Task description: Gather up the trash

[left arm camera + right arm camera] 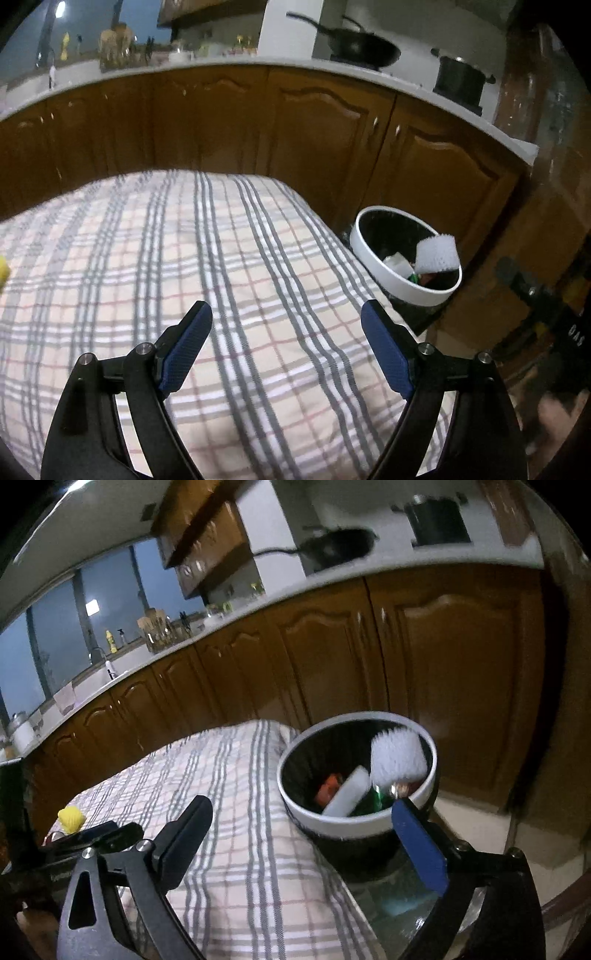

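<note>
Fingers [386, 354] of both grippers, left [286, 350] and right [306, 849], spread wide and empty over plaid cloth [184, 258]; bin [354, 827] at 1 o'clock off its edge holds white foam [397, 758], no writing legible.

- plaid cloth [221, 240] over the table
- brown cabinet doors [314, 136] under a pale countertop [229, 63]
- black wok [364, 48] and black pot [461, 79] on it

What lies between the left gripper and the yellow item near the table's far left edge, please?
Only bare plaid tablecloth: in the left wrist view nothing sits between the open left gripper and the yellow item.
</note>
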`<state>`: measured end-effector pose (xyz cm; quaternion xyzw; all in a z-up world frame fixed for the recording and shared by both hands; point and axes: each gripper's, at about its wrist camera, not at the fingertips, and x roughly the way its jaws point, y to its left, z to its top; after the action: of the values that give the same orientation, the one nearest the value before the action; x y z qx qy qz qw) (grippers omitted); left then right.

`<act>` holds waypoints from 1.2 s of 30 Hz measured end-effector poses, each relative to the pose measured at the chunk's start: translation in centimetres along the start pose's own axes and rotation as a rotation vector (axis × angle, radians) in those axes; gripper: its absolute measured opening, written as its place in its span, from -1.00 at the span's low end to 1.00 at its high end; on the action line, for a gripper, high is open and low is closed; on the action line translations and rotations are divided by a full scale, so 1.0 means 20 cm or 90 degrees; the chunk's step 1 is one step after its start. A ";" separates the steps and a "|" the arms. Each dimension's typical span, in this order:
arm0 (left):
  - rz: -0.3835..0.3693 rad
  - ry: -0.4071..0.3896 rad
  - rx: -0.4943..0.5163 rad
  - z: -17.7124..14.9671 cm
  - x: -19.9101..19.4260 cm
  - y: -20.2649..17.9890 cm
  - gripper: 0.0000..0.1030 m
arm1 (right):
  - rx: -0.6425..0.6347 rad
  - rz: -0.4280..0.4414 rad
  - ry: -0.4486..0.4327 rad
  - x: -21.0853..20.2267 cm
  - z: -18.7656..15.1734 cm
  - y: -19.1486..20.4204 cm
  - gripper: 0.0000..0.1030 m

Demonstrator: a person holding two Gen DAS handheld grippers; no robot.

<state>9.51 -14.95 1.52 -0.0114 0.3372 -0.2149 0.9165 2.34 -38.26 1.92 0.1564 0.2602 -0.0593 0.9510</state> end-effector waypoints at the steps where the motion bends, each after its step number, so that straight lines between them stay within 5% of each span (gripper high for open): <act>1: 0.001 -0.011 0.000 0.01 -0.02 0.00 0.70 | -0.016 -0.006 -0.021 -0.04 0.03 0.03 0.99; 4: 0.018 -0.072 0.004 0.04 -0.15 0.01 1.00 | -0.046 -0.018 -0.074 -0.14 0.07 0.10 1.00; 8: 0.071 -0.130 0.018 0.02 -0.22 0.02 1.00 | -0.086 -0.033 -0.154 -0.23 0.08 0.20 1.00; 20: 0.120 -0.154 0.013 -0.14 -0.23 0.09 1.00 | -0.105 -0.006 -0.143 -0.15 -0.15 0.28 1.00; 36: 0.155 -0.182 0.025 -0.17 -0.29 0.06 1.00 | -0.088 0.009 -0.146 -0.18 -0.18 0.27 1.00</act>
<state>3.96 -11.13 2.31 0.0173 0.1983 -0.1054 0.9743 -1.40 -31.81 2.21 0.0841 0.1519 -0.0523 0.9834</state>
